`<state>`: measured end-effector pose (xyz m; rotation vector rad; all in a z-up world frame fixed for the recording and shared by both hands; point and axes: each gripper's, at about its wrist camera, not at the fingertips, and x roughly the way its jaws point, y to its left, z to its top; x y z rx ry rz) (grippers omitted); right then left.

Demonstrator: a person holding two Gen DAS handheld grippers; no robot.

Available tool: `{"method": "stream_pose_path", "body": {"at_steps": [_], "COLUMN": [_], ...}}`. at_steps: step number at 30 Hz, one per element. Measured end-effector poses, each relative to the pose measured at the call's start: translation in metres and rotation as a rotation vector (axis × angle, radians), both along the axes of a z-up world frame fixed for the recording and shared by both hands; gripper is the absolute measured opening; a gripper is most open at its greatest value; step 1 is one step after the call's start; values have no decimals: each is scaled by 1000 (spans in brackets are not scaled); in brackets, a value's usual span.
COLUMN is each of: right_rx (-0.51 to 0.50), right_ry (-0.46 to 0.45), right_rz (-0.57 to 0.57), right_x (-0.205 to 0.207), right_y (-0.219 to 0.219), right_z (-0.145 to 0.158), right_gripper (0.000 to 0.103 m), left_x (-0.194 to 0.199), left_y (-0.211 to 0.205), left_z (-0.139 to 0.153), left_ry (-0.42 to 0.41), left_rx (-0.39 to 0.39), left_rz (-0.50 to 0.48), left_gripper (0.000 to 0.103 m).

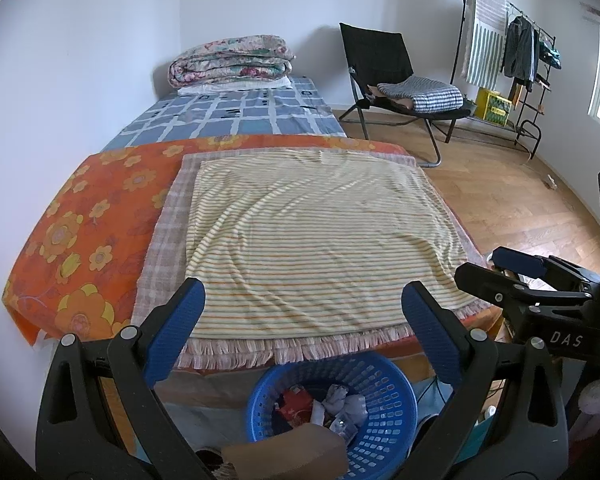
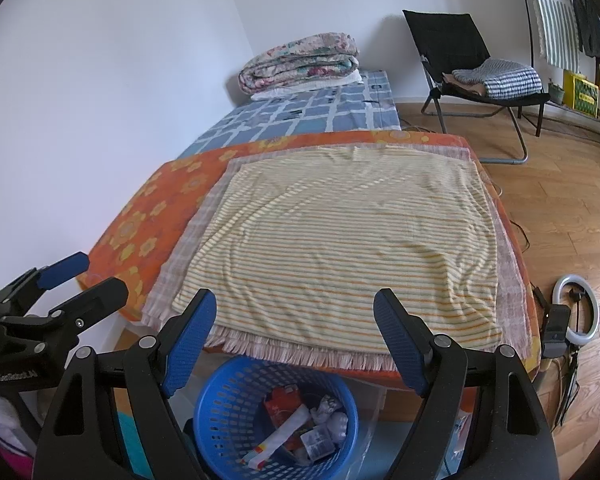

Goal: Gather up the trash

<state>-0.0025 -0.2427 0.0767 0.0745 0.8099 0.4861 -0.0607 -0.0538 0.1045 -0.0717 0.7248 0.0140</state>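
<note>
**Both grippers apart, nothing held**

Left gripper (image 1: 304, 332) and right gripper (image 2: 294, 332) are held with jaws spread wide, nothing between the pads. Both are aimed over the blue basket (image 2: 220, 412) on the floor at the bed's near end. Trash (image 2: 300, 428) is seen lying inside it. The striped towel (image 2: 340, 248) is spread flat on the bed.

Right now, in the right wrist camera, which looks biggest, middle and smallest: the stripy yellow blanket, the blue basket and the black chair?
1. Striped yellow blanket, clearly the largest.
2. Blue basket and black chair look about alike. The basket sits very near the camera and the chair far off, so I won't rank them.
</note>
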Motion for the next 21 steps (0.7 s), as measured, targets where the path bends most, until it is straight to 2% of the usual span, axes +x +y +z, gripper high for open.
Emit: {"method": "stream_pose_path", "body": {"at_steps": [21], "right_rx": [6], "right_ry": [38], "right_rz": [-6], "right_x": [5], "right_y": [1], "right_z": [-13], "right_gripper": [81], "left_x": [2], "left_y": [11], "left_z": [-12], "left_ry": [18], "left_rx": [4], "left_rz": [12], "left_gripper": [100]}}
